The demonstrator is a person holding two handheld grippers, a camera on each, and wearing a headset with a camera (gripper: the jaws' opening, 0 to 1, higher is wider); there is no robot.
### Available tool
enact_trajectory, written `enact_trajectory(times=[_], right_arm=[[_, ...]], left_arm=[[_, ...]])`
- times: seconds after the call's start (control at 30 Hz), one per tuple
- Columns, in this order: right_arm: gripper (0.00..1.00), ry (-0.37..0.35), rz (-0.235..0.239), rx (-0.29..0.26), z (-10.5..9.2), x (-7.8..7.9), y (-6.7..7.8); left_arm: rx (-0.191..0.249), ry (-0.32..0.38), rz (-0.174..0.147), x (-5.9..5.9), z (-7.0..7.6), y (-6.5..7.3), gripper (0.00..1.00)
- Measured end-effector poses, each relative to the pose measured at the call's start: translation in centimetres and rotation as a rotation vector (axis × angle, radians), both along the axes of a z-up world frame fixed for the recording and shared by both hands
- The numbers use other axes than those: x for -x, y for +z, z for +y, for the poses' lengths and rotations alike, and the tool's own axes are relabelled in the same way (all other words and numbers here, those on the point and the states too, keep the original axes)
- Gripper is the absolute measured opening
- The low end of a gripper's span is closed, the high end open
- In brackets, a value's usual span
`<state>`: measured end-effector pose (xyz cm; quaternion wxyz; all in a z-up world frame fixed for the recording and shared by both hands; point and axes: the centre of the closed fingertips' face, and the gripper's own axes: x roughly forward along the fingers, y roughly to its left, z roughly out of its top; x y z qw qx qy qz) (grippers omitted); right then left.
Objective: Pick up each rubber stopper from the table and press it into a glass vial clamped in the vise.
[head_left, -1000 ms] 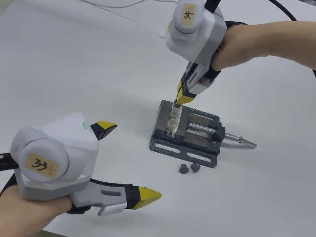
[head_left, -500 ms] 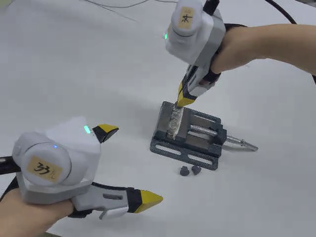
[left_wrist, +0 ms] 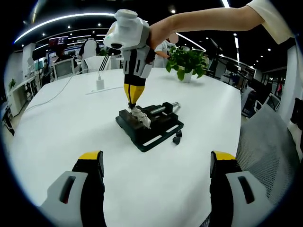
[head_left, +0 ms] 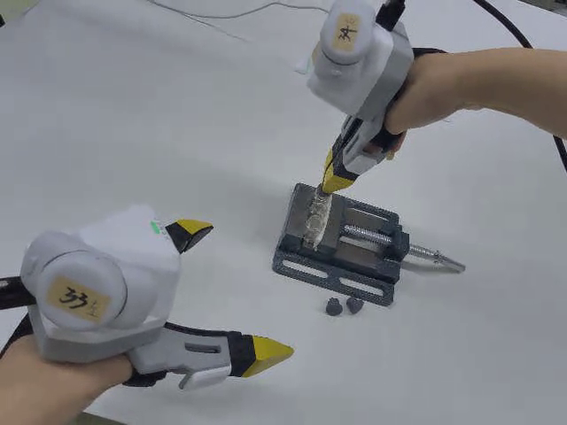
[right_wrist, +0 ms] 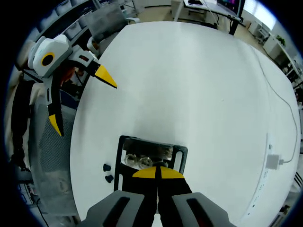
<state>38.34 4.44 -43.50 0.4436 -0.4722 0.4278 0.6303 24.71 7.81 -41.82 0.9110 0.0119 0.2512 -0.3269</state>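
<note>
Item: stopper-fitting job, part done by the look of it. Vise (head_left: 372, 251): dark metal, standing on the white worktop (head_left: 177, 133), screw handle pointing away to the person's right. Glass vials (right_wrist: 137, 161): a short row clamped upright between the vise's plates; at least two mouths look open in the right gripper view, though the glass is too small and bright to be sure whether any carries a stopper. Right gripper (head_left: 337, 184): pointing steeply down, yellow tips drawn together and resting on the top of one vial; what lies under the tips is hidden, so a stopper there can't be confirmed. Rubber stoppers: two dark ones, first (head_left: 333, 307) and second (head_left: 354, 305), lying side by side on the worktop just beside the near edge of the vise, not yet picked up. Left gripper (left_wrist: 155, 157): held low and well apart from the vise, fingers (left_wrist: 90, 163) spread wide, carrying nothing. Outstanding, on this evidence: both loose stoppers to be collected and pressed home.
</note>
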Motion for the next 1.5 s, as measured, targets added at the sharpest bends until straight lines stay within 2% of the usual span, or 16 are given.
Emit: enact_trajectory(times=[0.1, 0.27, 0.43, 0.5, 0.6, 0.7, 0.93, 1.0, 1.03, 1.07, 1.1, 1.2, 1.27, 1.33, 1.4, 1.5], right_arm=[[0.00, 0.006, -0.017, -0.007, 0.0, 0.7, 0.2], [0.00, -0.018, -0.021, -0.011, 0.0, 1.2, 0.4], [0.00, 0.000, -0.033, -0.014, 0.0, 1.3, 0.6], [0.00, 0.016, -0.034, -0.034, 0.0, 1.4, 0.8], [0.00, -0.018, -0.034, -0.069, -0.1, 1.6, 1.0], [0.00, -0.046, -0.036, -0.102, -0.1, 1.7, 1.1], [0.00, -0.054, -0.057, -0.158, 0.4, 1.1, 1.0], [0.01, -0.058, -0.052, -0.168, 0.4, 1.4, 1.1], [0.07, -0.074, -0.007, -0.178, 0.4, 2.4, 1.2], [0.11, -0.083, 0.006, -0.185, 0.4, 2.7, 1.3], [0.14, -0.079, -0.013, -0.186, 0.1, 2.7, 1.3], [0.22, -0.087, -0.028, -0.222, 0.2, 3.2, 1.4], [0.39, -0.094, -0.072, -0.254, 0.3, 2.6, 1.5], [0.48, -0.107, -0.084, -0.273, 0.4, 2.6, 1.7], [0.52, -0.128, -0.088, -0.293, 0.5, 2.3, 1.8], [0.55, -0.150, -0.085, -0.309, 0.2, 2.5, 1.8]], left_arm=[[-0.004, 0.000, -0.004, 0.1, 0.1, 0.2, 0.92], [-0.009, 0.004, -0.016, -0.2, 0.5, 1.0, 0.92], [-0.022, -0.003, -0.031, -0.5, 0.8, 1.7, 0.92], [-0.026, -0.004, -0.039, -0.6, 0.9, 2.0, 0.92], [-0.028, -0.005, -0.046, -0.7, 1.0, 2.2, 0.93], [-0.026, -0.007, -0.045, -0.7, 0.9, 2.3, 0.93], [-0.031, -0.027, -0.043, -0.6, 0.4, 2.3, 0.93], [-0.031, -0.030, -0.044, -0.6, 0.3, 2.4, 0.93], [-0.030, -0.033, -0.046, -0.6, 0.3, 2.4, 0.93], [-0.031, -0.034, -0.045, -0.6, 0.3, 2.4, 0.93], [-0.034, -0.036, -0.046, -0.6, 0.3, 2.5, 0.93], [-0.034, -0.038, -0.048, -0.6, 0.4, 2.6, 0.93], [-0.037, -0.038, -0.049, -0.6, 0.4, 2.6, 0.93], [-0.036, -0.038, -0.050, -0.7, 0.5, 2.7, 0.93], [-0.036, -0.039, -0.051, -0.6, 0.6, 2.7, 0.93], [-0.037, -0.040, -0.052, -0.6, 0.8, 2.6, 0.93]])
